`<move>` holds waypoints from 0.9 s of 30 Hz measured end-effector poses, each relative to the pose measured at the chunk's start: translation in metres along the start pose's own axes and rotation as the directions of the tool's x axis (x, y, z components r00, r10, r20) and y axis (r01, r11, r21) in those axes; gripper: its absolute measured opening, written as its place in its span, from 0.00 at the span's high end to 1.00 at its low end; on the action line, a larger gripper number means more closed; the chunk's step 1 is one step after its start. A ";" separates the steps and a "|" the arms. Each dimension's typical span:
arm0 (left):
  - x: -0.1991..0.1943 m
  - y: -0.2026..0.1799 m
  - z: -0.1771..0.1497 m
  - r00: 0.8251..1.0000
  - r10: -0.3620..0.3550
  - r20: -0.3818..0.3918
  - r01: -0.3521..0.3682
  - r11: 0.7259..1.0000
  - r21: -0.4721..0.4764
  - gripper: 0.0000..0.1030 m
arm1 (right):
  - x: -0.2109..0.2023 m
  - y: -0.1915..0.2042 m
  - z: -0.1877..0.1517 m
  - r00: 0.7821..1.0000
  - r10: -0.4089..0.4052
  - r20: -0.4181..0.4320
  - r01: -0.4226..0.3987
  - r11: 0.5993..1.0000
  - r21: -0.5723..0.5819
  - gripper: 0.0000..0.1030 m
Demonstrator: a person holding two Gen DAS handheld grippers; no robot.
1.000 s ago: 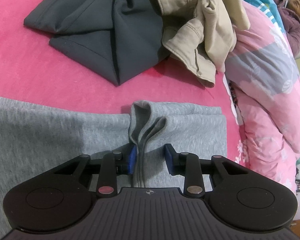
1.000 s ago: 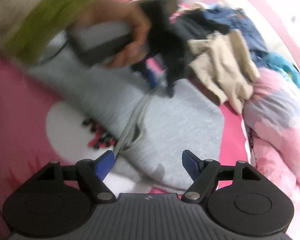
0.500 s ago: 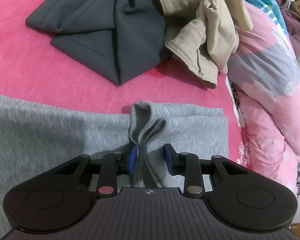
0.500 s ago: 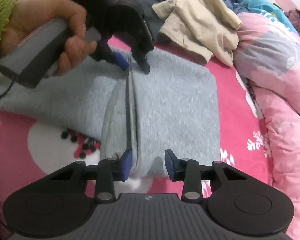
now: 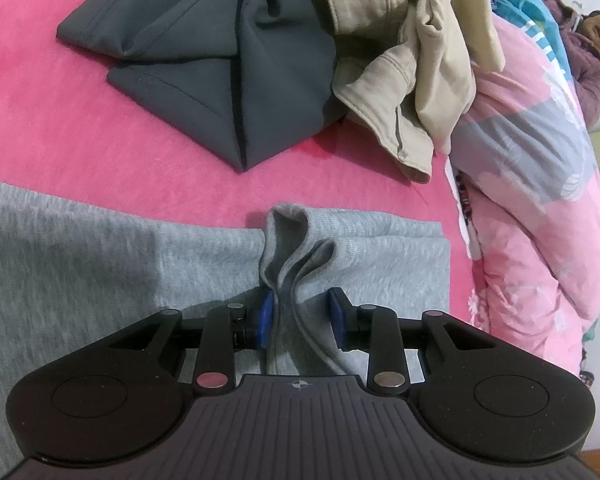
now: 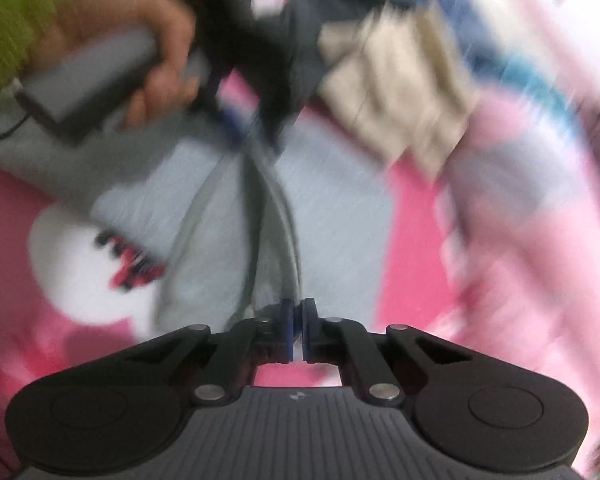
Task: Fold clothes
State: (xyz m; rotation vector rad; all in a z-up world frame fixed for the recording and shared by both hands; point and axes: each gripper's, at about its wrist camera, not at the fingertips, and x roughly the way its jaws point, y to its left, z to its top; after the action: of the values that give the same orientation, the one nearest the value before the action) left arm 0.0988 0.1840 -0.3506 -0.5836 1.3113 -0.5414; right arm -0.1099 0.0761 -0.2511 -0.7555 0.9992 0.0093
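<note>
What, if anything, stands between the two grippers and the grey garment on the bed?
Nothing visible. The left gripper has a bunched fold of the grey garment between its fingers, and the right gripper is shut on that garment's near edge.

**A:** so where's everything sitting? going by the left wrist view

**B:** sweatpants (image 5: 100,264) lie flat on the bed (image 5: 60,140), spreading from centre out to 9 o'clock. A bunched fold of them sits between the left gripper (image 5: 300,316) fingers (image 5: 265,314) at 6.

**A:** and behind that?

**B:** folded trousers (image 5: 220,60) at 12, jacket (image 5: 412,60) piled partly on them at 1. Quilt (image 5: 540,200) runs along 3, beside the pants.
</note>
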 end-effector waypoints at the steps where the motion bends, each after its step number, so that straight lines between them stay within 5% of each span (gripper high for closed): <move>1: 0.000 0.001 0.000 1.000 -0.003 -0.001 0.003 1.000 -0.002 0.72 | -0.007 0.005 0.002 0.999 -0.018 0.034 0.019 0.999 -0.039 0.96; 6: -0.002 0.003 0.000 1.000 -0.019 -0.006 0.019 1.000 -0.017 0.72 | 0.013 0.055 -0.004 0.986 0.166 -0.034 -0.169 0.982 -0.089 0.95; 9: -0.002 0.004 0.001 0.999 -0.034 -0.013 0.033 0.999 -0.009 0.72 | 0.010 0.052 -0.003 0.970 0.243 -0.016 -0.243 0.970 -0.023 0.93; 10: -0.003 0.006 0.001 0.999 -0.040 -0.015 0.040 0.999 -0.010 0.72 | 0.008 0.047 -0.002 0.962 0.275 -0.003 -0.275 0.962 0.013 0.88; 12: -0.004 0.008 0.002 0.998 -0.053 -0.018 0.053 0.998 -0.020 0.72 | 0.002 0.027 -0.001 0.936 0.350 0.041 -0.352 0.929 0.111 0.58; 16: -0.005 0.010 0.003 0.997 -0.076 -0.026 0.076 0.997 -0.011 0.72 | -0.010 -0.017 -0.004 0.870 0.458 0.180 -0.492 0.829 0.267 0.56; 20: -0.007 0.006 -0.001 0.997 -0.074 -0.023 0.074 0.997 0.022 0.72 | 0.008 -0.034 -0.006 0.907 0.393 0.153 -0.422 0.826 0.375 0.56; 23: -0.008 -0.004 -0.004 0.998 -0.056 -0.021 0.058 0.995 0.079 0.65 | 0.027 -0.028 -0.006 0.912 0.391 0.121 -0.406 0.826 0.392 0.56; 27: -0.009 -0.017 -0.009 1.000 -0.015 -0.010 0.016 0.988 0.156 0.64 | 0.037 -0.013 0.003 0.942 0.318 0.108 -0.335 0.873 0.354 0.56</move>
State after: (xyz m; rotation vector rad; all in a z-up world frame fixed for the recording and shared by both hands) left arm 0.0879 0.1764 -0.3339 -0.4622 1.2602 -0.6537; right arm -0.0819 0.0563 -0.2712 -0.2341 1.0369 0.1297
